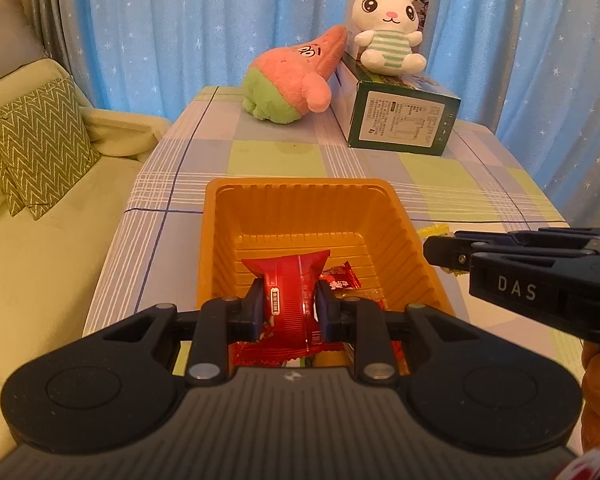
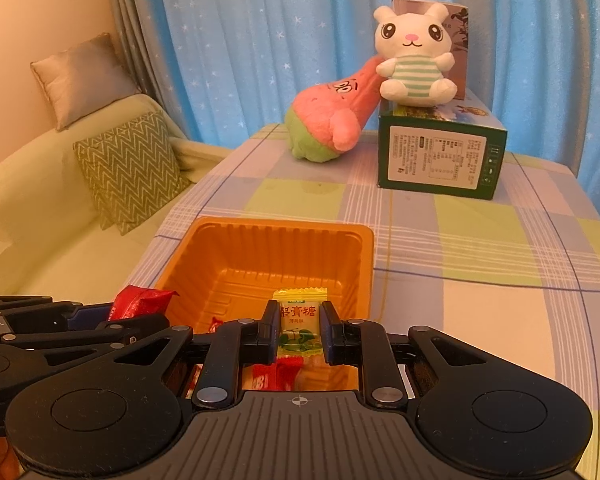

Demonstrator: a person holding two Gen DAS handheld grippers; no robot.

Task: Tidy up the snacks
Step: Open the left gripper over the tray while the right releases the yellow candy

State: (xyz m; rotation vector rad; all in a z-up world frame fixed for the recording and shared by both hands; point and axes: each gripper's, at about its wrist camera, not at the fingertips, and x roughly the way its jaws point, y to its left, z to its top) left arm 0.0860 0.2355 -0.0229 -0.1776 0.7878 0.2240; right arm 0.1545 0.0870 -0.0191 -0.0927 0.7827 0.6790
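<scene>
The left tongs [image 1: 290, 308] are matte black plastic: a ribbed grey housing, two round lobes at four and eight o'clock, silver rivets on the linkage arms, dark blue pads. The right tongs [image 2: 300, 330] look the same; in the left view one finger reads "DAS" in white.

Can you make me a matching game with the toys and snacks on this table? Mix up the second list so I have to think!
Things:
1. red snack packet
2. yellow candy packet
3. white bunny plush
4. pink plush

Places:
A. sitting on top of the green box
B. pinched in the right gripper
C. lying on the tablecloth, leaning on the box
D. pinched in the left gripper, above the orange tray

Pairs: 1-D, 2-B, 3-A, 4-C
</scene>
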